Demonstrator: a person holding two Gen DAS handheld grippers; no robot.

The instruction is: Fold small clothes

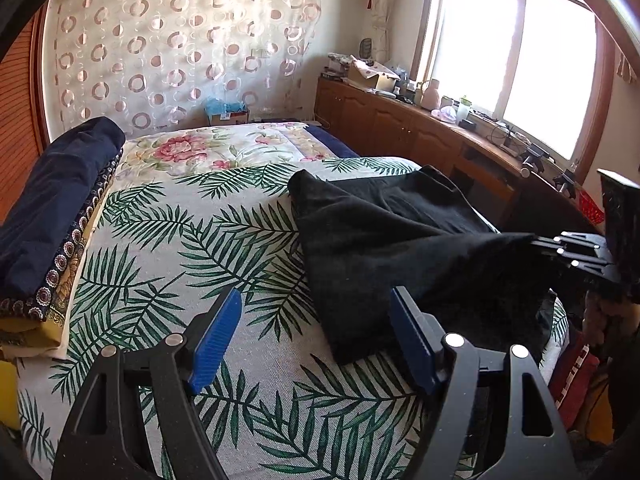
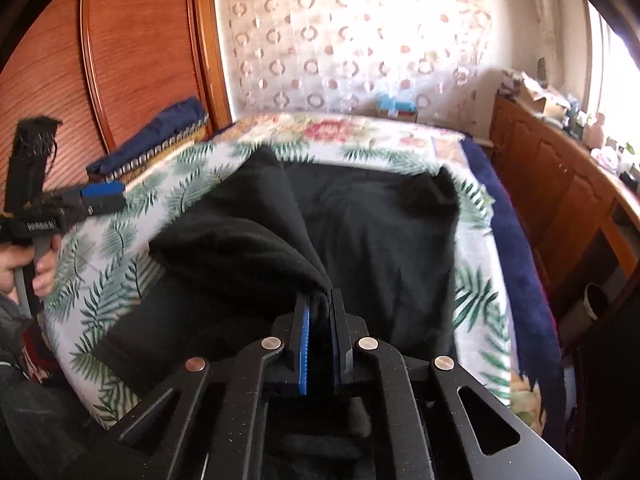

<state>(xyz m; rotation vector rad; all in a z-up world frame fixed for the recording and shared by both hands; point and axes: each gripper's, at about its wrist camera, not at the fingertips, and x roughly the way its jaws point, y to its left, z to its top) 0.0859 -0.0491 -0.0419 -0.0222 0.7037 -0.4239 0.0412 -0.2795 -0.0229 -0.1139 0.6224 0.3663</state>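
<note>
Right gripper clamped on a lifted edge of the black garment, pulling it up at 6 o'clock. Garment lies on the palm-print bedspread, center to 3 o'clock in the left view. Left gripper open, empty, over the bedspread just beside the garment's edge.

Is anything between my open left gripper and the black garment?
Nothing visible: only bare bedspread lies before the left gripper, and the black garment sits just beside its right-hand finger.
</note>
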